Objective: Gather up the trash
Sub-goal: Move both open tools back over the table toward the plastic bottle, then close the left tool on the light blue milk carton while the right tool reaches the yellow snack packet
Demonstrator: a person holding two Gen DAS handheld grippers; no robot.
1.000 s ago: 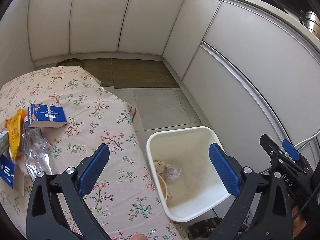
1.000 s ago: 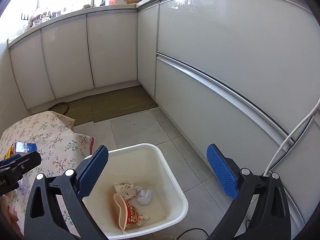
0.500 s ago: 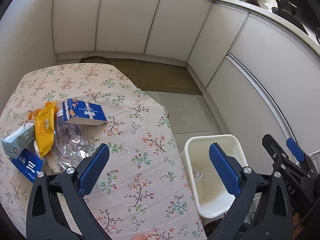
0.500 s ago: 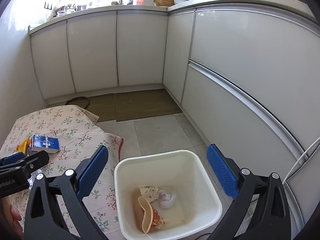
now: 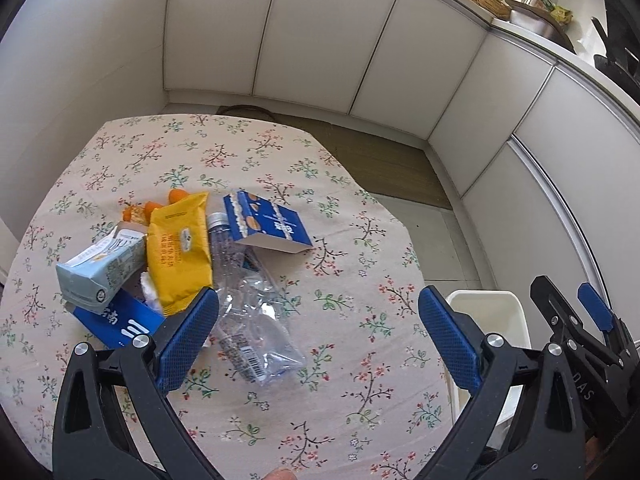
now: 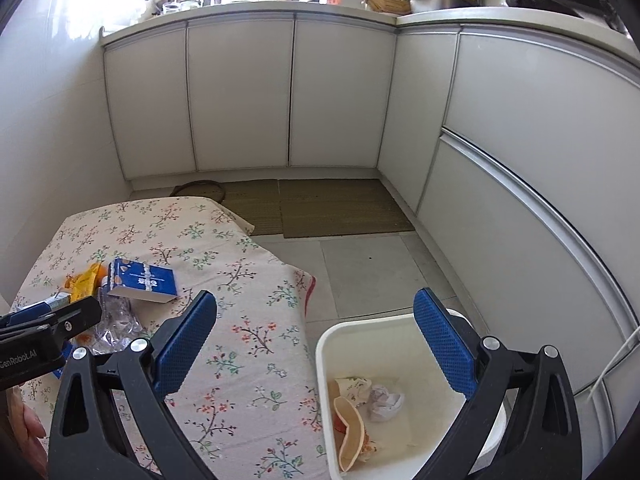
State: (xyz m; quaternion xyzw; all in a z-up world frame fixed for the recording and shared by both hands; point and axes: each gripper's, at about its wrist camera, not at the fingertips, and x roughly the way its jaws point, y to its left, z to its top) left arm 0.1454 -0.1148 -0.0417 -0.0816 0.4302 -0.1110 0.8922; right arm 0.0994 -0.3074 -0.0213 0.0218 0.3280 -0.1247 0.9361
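Trash lies in a heap on the floral tablecloth (image 5: 320, 400): a crushed clear plastic bottle (image 5: 256, 316), a yellow snack packet (image 5: 178, 252), a blue biscuit box (image 5: 266, 222), a pale drink carton (image 5: 100, 268), a blue flat box (image 5: 120, 326) and orange peel (image 5: 150, 208). My left gripper (image 5: 318, 338) hovers open above the table, its left pad just over the bottle's edge, nothing held. The white bin (image 6: 424, 432) stands on the floor right of the table, holding a paper cup (image 6: 350, 436) and crumpled tissue (image 6: 384, 400). My right gripper (image 6: 316, 342) is open and empty above the bin's left rim.
White kitchen cabinets (image 6: 240, 92) wrap around the back and right, with a cluttered counter above. Brown mats (image 6: 320, 206) lie on the tiled floor. A white cable (image 6: 612, 364) hangs at the right. The blue biscuit box (image 6: 142, 282) shows in the right view too.
The left gripper has swung left from above the bin to over the table's trash heap. The right gripper has drawn back and up, with the bin now low right. Both stayed open.
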